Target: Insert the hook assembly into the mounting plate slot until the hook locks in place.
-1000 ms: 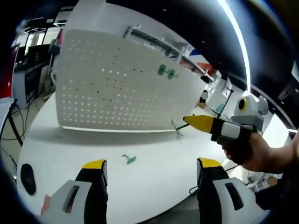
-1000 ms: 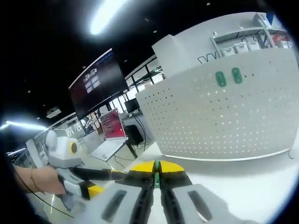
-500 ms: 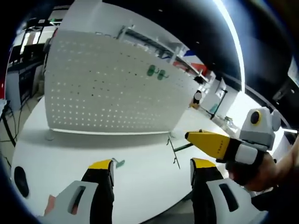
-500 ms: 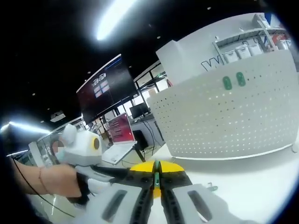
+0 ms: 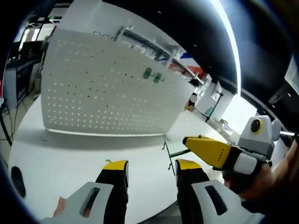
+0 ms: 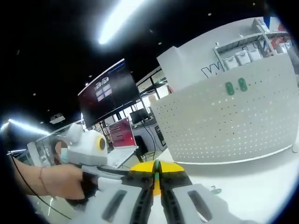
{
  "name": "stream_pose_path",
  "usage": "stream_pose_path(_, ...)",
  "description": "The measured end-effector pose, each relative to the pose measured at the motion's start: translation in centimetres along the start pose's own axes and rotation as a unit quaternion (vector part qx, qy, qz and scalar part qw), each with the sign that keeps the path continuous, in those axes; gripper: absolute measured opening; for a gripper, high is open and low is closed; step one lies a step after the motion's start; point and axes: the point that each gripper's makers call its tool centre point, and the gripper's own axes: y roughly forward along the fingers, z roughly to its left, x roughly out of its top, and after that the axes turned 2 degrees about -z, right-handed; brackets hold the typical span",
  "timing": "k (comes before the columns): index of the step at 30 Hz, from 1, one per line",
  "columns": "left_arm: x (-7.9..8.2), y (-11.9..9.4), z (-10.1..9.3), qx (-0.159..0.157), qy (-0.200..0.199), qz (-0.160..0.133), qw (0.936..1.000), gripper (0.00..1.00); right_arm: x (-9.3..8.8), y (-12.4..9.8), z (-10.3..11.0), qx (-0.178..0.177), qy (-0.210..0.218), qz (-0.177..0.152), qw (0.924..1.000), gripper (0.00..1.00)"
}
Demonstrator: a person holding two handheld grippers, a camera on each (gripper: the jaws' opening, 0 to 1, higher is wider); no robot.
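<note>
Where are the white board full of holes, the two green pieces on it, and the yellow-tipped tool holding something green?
pegboard (image 5: 103,98), left gripper view, bare perforated face.
green hooks (image 6: 236,86), right gripper view, between the pair.
right gripper (image 6: 157,173), right gripper view, shut tips.

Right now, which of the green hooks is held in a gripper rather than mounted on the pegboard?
The green hook clamped between the right gripper fingers. The other two green hooks sit side by side high on the white pegboard.
</note>
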Motion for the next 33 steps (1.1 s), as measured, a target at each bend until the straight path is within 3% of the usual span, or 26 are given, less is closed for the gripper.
stream_pose_path(13,-0.3,0.2,-0.9,-0.037,-0.034,0.004,0.9987,0.21,-0.1,0.1,0.5,0.003,-0.013,-0.005,0.9999,0.00)
stream_pose_path(16,-0.5,0.1,-0.5,-0.029,-0.030,0.010,0.9991,0.24,-0.4,0.4,0.6,0.006,-0.016,0.000,0.9999,0.00)
stream_pose_path(33,-0.4,0.0,-0.7,-0.050,-0.045,0.006,0.9977,0.05,-1.4,1.1,1.5,0.020,-0.028,0.016,0.9993,0.00)
